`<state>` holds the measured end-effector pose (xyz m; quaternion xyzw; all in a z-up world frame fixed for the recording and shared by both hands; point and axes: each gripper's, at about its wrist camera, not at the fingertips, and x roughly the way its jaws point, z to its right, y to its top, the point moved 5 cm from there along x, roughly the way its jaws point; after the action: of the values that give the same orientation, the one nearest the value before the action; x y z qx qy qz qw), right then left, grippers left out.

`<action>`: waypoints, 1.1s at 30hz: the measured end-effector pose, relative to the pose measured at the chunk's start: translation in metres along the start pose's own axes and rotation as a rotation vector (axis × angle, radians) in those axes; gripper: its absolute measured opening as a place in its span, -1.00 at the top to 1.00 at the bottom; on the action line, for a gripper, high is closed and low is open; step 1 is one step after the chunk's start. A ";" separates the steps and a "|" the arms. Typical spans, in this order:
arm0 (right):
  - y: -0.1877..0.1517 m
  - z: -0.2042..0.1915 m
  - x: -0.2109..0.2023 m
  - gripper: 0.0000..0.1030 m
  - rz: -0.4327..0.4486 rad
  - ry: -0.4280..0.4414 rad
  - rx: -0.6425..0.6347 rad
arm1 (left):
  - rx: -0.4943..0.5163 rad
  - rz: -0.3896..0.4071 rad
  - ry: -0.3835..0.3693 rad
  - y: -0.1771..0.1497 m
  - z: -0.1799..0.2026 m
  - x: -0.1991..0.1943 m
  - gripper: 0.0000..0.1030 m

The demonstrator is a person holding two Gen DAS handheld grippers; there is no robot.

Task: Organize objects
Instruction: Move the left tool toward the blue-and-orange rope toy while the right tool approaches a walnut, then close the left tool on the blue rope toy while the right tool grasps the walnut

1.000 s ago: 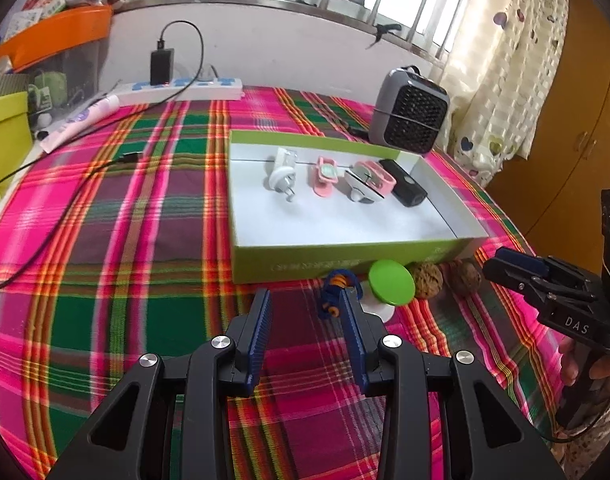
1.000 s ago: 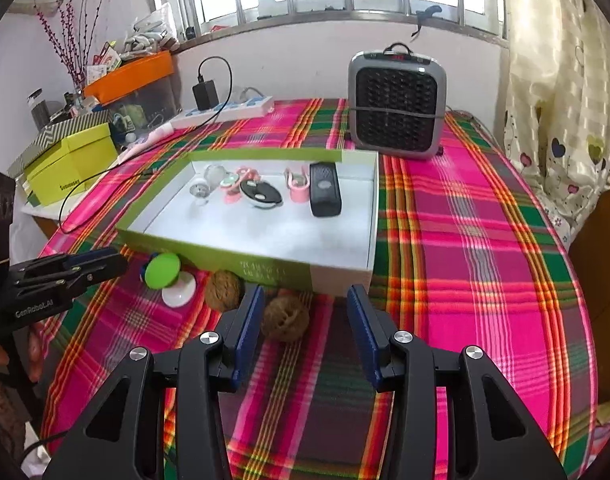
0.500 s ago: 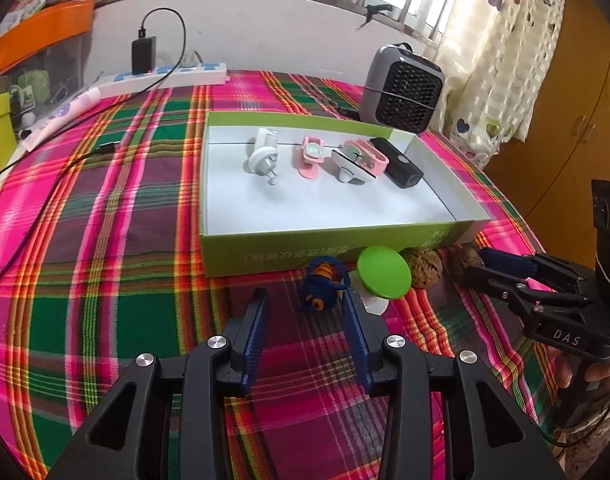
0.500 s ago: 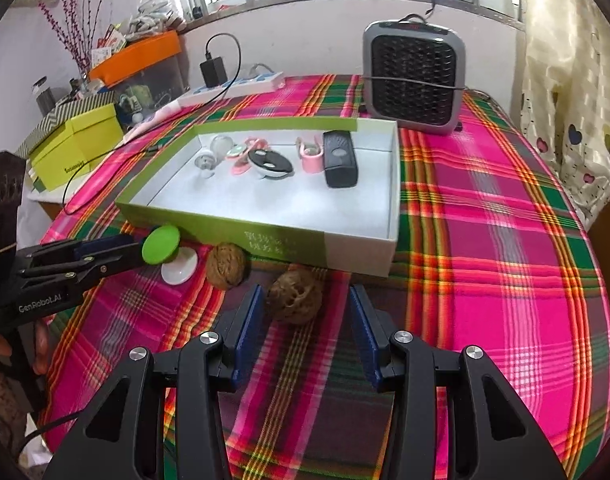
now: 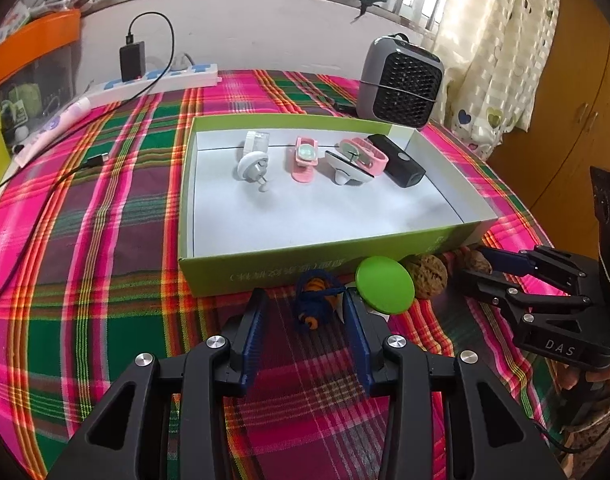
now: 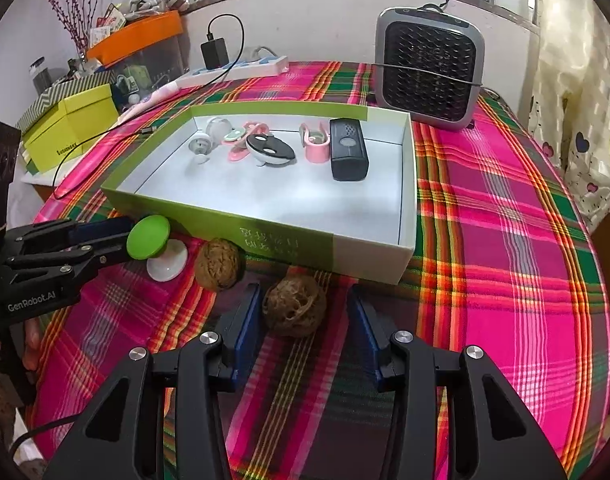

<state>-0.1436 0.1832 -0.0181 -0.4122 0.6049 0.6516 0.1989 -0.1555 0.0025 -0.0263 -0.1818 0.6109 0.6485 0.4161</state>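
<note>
Both grippers sit open just in front of the box [image 5: 265,276], left gripper [image 5: 303,312] straddling the blue-orange toy [image 5: 315,300], right gripper [image 6: 305,312] straddling a walnut [image 6: 295,306] (lined up to grab, I'd guess).

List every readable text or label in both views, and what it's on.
"DAS": right gripper body, left wrist view.
"GenRobot.AI": left gripper body, right wrist view.
Green tray front wall: printed characters, too blurred to read.
Yellow-green box: small dark word, too small to read.
</note>
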 end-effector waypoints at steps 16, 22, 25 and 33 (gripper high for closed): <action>0.000 -0.004 0.000 0.23 -0.003 -0.030 -0.031 | 0.013 -0.004 0.031 0.000 0.001 0.001 0.57; 0.000 -0.004 0.000 0.36 -0.002 -0.033 -0.036 | 0.016 -0.005 0.027 -0.001 0.004 0.001 0.65; 0.000 -0.003 0.000 0.39 -0.002 -0.032 -0.033 | 0.019 -0.005 0.029 -0.002 0.004 0.002 0.66; 0.000 -0.003 -0.001 0.39 -0.001 -0.031 -0.032 | 0.019 -0.005 0.029 -0.002 0.004 0.002 0.67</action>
<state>-0.1423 0.1806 -0.0174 -0.4055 0.5909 0.6676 0.2020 -0.1542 0.0063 -0.0281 -0.1888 0.6224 0.6390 0.4107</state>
